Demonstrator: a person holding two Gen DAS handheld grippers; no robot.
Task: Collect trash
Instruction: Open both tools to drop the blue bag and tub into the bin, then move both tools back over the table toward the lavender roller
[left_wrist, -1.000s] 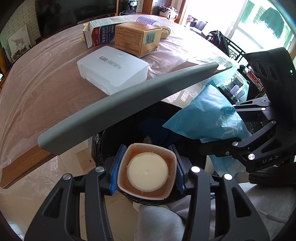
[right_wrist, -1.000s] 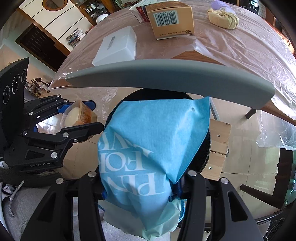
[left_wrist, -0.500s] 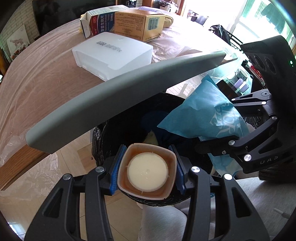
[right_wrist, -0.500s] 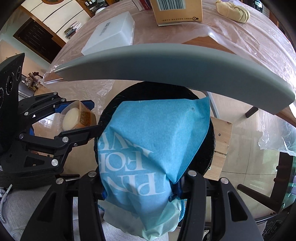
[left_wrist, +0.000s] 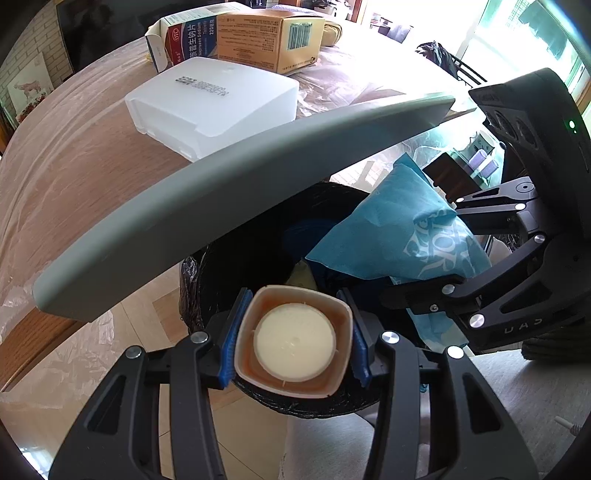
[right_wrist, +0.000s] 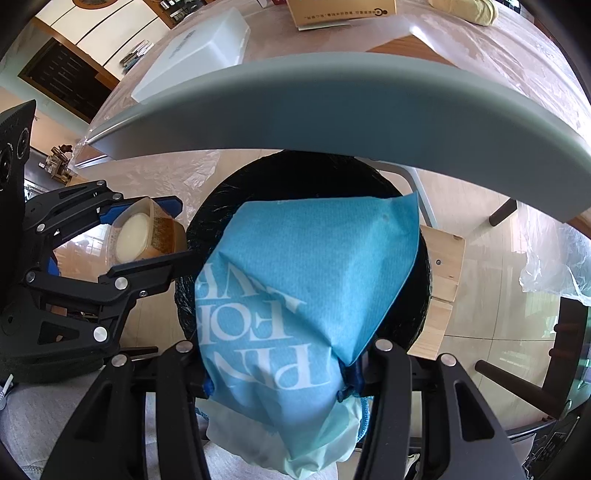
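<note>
My left gripper (left_wrist: 293, 341) is shut on a small square plastic cup (left_wrist: 293, 341) with an orange-brown wall and a cream round bottom, held over the near rim of a black-lined trash bin (left_wrist: 255, 236). In the right wrist view the same cup (right_wrist: 146, 236) hangs at the bin's left edge. My right gripper (right_wrist: 275, 384) is shut on a blue paper bag (right_wrist: 306, 280) with white lettering, held above the bin's mouth (right_wrist: 303, 173). In the left wrist view that bag (left_wrist: 402, 232) hangs over the bin's right side.
A grey raised lid (left_wrist: 207, 206) arches over the bin, just below the plastic-covered wooden table (left_wrist: 74, 155). On the table lie a white plastic box (left_wrist: 214, 103), a cardboard box (left_wrist: 266, 40) and a medicine carton (left_wrist: 184, 40). A wooden stool (right_wrist: 441, 280) stands right of the bin.
Both grippers have come a little closer to the bin and table, the right one slightly lower. Their holds on cup and bag are unchanged.
</note>
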